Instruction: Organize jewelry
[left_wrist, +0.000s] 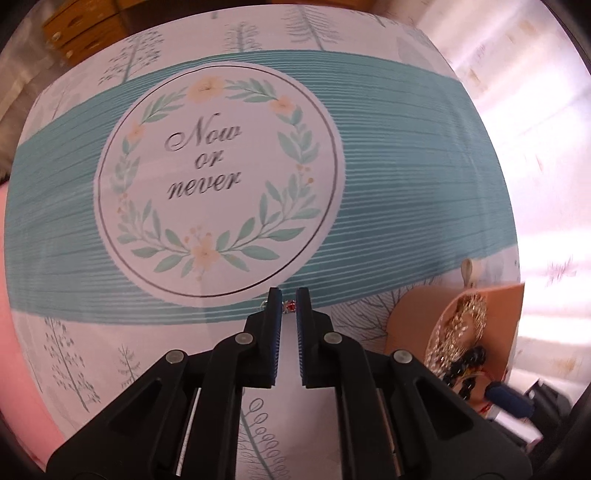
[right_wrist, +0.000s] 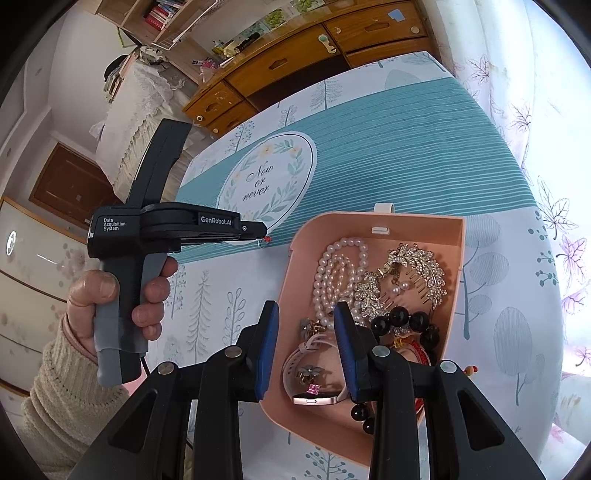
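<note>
Left wrist view: we see left tongs (left_wrist: 289, 305) pinching tiny red-stone earring (left_wrist: 289, 306), light, slippery, beside pink box (right_wrist: 376, 225); right tongs (right_wrist: 306, 314) half-open, empty.

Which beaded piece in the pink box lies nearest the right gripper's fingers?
The black bead bracelet, right beside the right gripper; the white pearl strand lies farther up the pink box.

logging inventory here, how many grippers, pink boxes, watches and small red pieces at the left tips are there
grippers: 2, left gripper and right gripper
pink box: 1
watch: 1
small red piece: 1
total: 5
</note>
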